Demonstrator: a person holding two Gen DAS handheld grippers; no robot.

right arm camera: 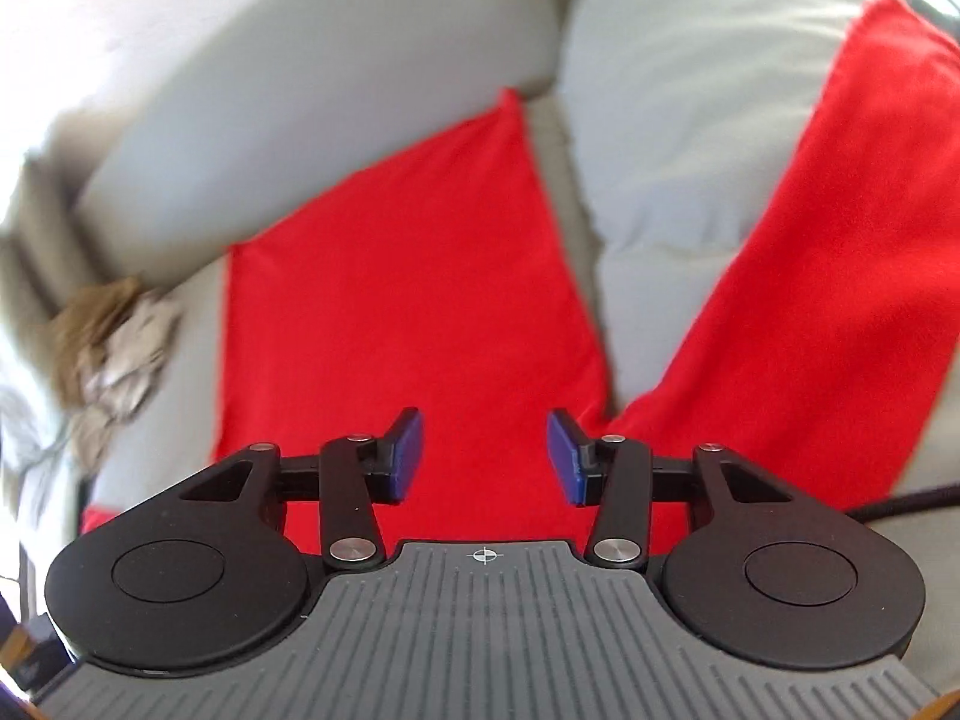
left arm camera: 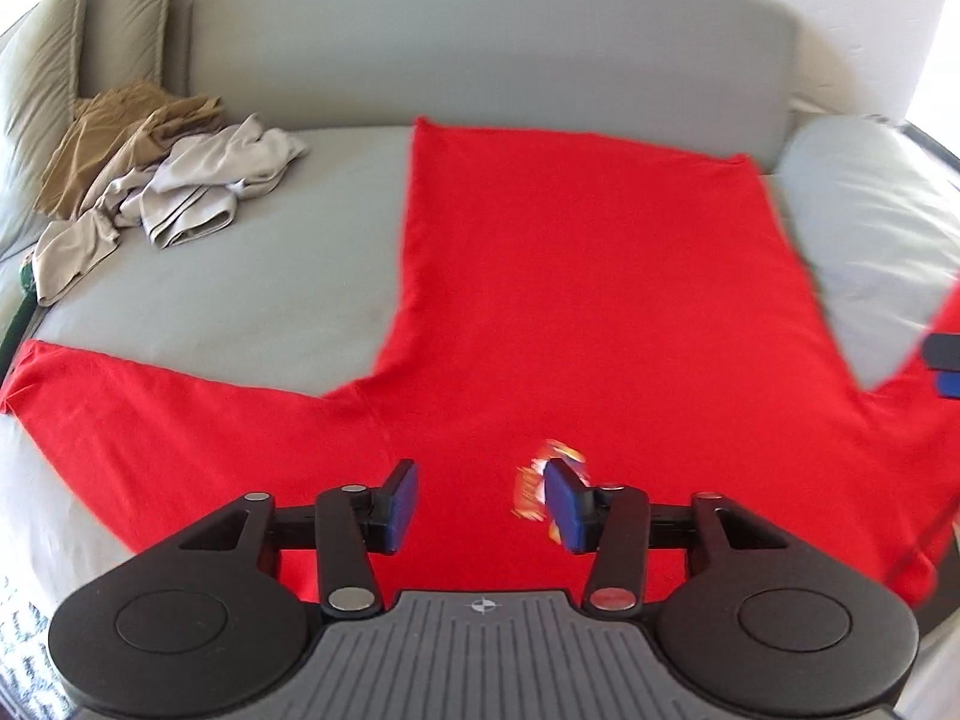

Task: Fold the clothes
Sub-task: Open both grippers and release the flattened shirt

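Note:
A red long-sleeved shirt (left arm camera: 570,276) lies spread flat on a grey sofa seat, body running away from me, one sleeve out to the left (left arm camera: 120,408), the other to the right over a cushion. My left gripper (left arm camera: 483,504) is open and empty just above the shirt's near part, beside a small printed patch (left arm camera: 540,480). My right gripper (right arm camera: 485,456) is open and empty above the shirt (right arm camera: 408,312); its right sleeve (right arm camera: 810,276) drapes over the cushion. The right gripper's fingertips (left arm camera: 942,354) show at the left wrist view's right edge.
A heap of tan and beige clothes (left arm camera: 162,174) lies at the sofa's back left, also in the right wrist view (right arm camera: 114,348). The grey backrest (left arm camera: 480,48) runs behind. A grey cushion (left arm camera: 870,222) sits at the right. A black cable (right arm camera: 912,501) runs at the right.

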